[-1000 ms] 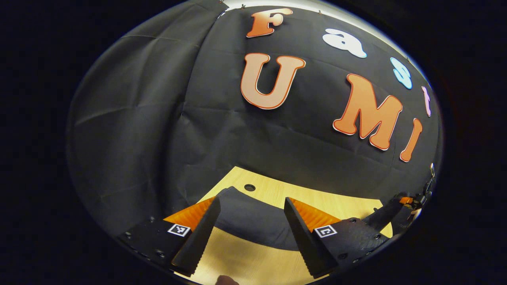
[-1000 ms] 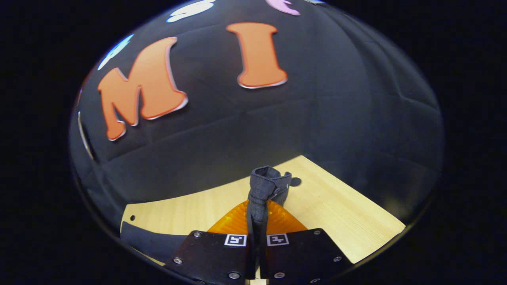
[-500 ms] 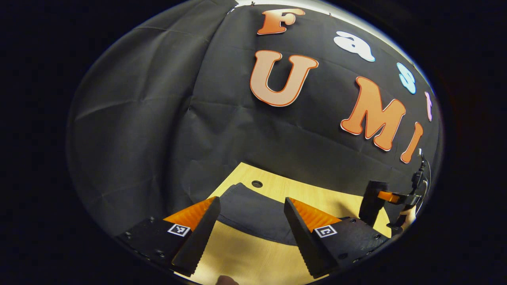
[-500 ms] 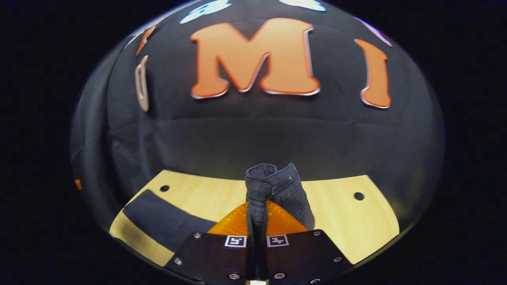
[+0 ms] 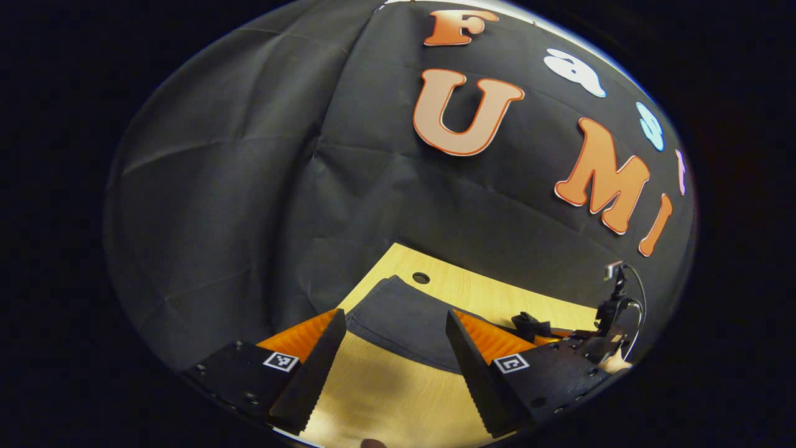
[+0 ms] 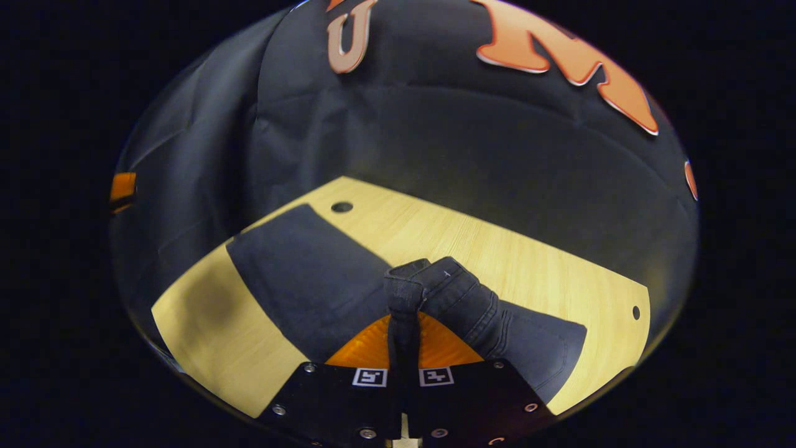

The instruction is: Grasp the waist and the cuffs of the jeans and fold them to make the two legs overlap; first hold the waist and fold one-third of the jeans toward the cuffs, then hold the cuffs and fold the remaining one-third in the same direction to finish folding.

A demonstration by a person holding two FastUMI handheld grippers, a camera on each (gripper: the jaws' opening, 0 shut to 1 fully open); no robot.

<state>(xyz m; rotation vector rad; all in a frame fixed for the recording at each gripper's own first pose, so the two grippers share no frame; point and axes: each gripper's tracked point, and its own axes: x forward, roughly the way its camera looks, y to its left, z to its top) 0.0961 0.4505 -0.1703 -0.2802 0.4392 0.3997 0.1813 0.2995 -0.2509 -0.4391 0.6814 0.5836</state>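
In the right gripper view we see our right tool (image 6: 403, 323) pinching a bunched, hemmed end of the dark jeans (image 6: 298, 274) between its pressed-together fingers, the fabric standing up from the tips toward twelve o'clock. From that pinch the cloth runs down to four o'clock, while a flat stretch lies on the wooden bench (image 6: 535, 267) toward ten o'clock, ending near a round hole (image 6: 341, 206) in the board.

In the left gripper view our left tool (image 5: 392, 348) hangs above the bench with its fingers spread wide and nothing between them. Beyond the tips, at twelve o'clock, a flat end of the jeans rests on the wood. At three o'clock we make out the other tool holding cloth.
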